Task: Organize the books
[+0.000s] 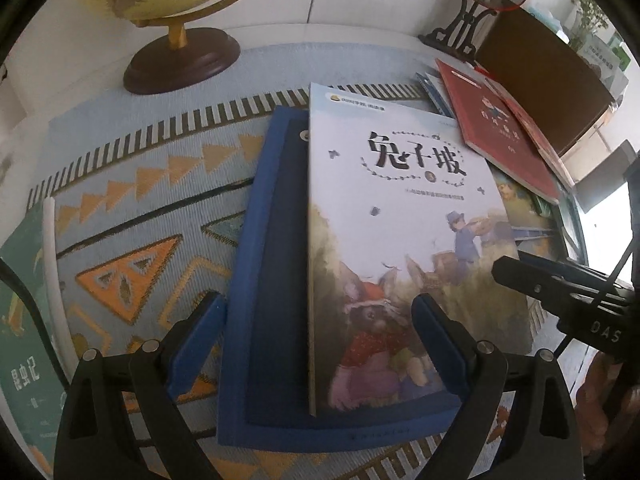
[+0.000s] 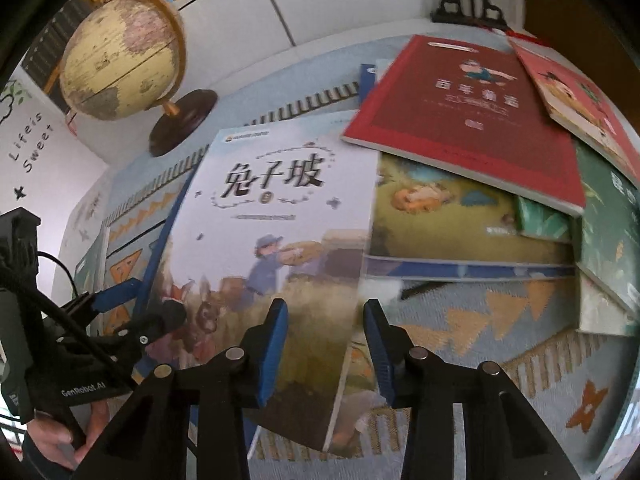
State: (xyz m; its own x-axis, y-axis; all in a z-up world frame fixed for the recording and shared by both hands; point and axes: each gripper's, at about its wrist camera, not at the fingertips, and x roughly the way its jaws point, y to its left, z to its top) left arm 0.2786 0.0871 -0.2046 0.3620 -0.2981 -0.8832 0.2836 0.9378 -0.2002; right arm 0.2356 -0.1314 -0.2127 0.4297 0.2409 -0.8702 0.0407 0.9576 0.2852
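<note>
A: Where's the rabbit book point(image 1: 394, 240)?

B: On the blue book point(image 1: 272, 280), on the patterned cloth point(image 1: 132, 216); red book point(image 2: 464, 120) at two o'clock. My left tool point(image 1: 320, 320) stands wide apart, straddling both. Right tool point(image 2: 326, 340) half closed astride its right edge; contact I cannot tell.

A: Step?

B: Squaring the stack, I judge. Next: nudge edges flush.

Left view: we look steeply down, close over the rabbit book point(image 1: 400, 240).
Right view: steeply down, close.
Both see: that book; globe point(image 2: 120, 56) at 11 o'clock.
</note>
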